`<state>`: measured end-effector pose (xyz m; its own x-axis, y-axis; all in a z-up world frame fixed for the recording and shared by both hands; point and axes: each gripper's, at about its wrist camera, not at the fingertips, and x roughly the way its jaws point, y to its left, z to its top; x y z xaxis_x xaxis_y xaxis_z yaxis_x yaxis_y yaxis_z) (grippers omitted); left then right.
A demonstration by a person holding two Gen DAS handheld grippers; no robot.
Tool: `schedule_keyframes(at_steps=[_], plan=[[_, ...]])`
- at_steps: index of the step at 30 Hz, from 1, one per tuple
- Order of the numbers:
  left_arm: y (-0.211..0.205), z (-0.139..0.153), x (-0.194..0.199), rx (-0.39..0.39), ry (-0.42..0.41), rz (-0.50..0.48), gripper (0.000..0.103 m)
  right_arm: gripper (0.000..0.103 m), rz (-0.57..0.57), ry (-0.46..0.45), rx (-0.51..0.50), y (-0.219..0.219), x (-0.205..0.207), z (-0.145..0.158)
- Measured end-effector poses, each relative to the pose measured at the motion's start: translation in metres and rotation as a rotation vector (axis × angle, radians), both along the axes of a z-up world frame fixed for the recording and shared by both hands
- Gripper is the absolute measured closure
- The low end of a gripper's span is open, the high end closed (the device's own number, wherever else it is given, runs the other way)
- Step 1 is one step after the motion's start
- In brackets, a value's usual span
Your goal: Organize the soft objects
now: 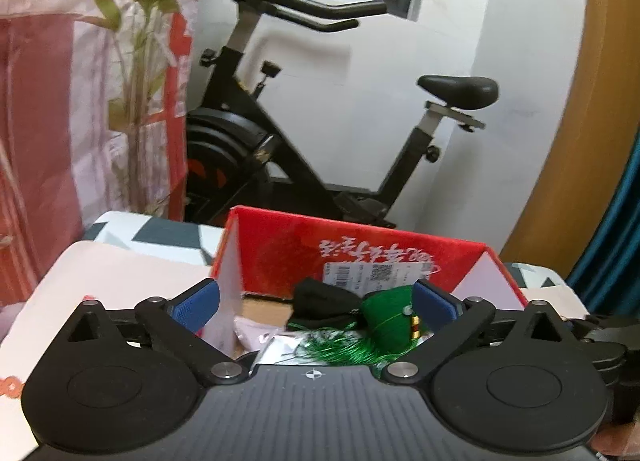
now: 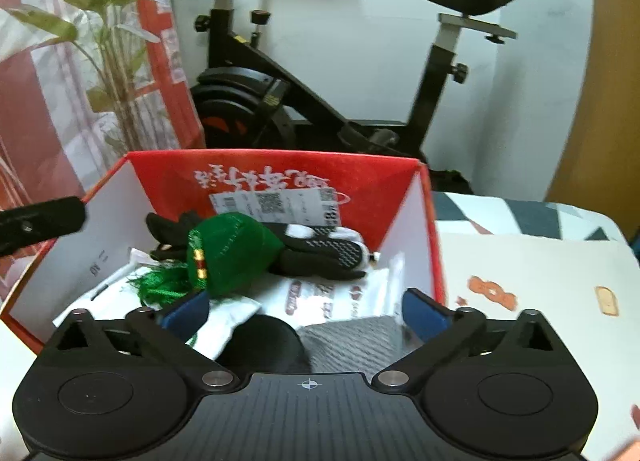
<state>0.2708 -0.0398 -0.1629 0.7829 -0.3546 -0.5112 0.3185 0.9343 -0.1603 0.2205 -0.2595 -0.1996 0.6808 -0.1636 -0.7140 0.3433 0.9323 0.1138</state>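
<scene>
Looking down both wrist views, I see my left tool [image 1: 316, 303] spread wide with nothing pinched, and my right tool [image 2: 306, 313] spread wide and empty too. The green knitted pouch with a tinsel tassel [image 2: 228, 257] lies inside the open red cardboard box [image 2: 280, 177], resting against a black-and-white patterned sock [image 2: 328, 251]. White printed packets [image 2: 320, 297] and a grey knitted cloth [image 2: 352, 341] fill the box floor nearer me.
</scene>
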Motion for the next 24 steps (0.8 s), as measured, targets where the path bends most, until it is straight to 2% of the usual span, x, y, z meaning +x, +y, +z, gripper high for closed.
schedule_keyframes(at_steps=[5,10,17,24], plan=[[0.009,0.009,-0.009,0.017,-0.003,0.043,0.000,0.000,0.007,0.022,-0.005,0.002,-0.011,0.006],[0.017,0.027,-0.028,0.018,-0.040,0.077,0.000,0.000,0.000,0.001,-0.068,0.012,-0.025,0.025],[0.021,0.068,-0.071,0.045,-0.160,0.123,0.000,0.000,-0.032,-0.092,-0.113,0.013,-0.056,0.077],[0.021,0.111,-0.118,0.037,-0.219,0.099,0.000,0.000,-0.011,-0.200,-0.132,0.020,-0.106,0.139]])
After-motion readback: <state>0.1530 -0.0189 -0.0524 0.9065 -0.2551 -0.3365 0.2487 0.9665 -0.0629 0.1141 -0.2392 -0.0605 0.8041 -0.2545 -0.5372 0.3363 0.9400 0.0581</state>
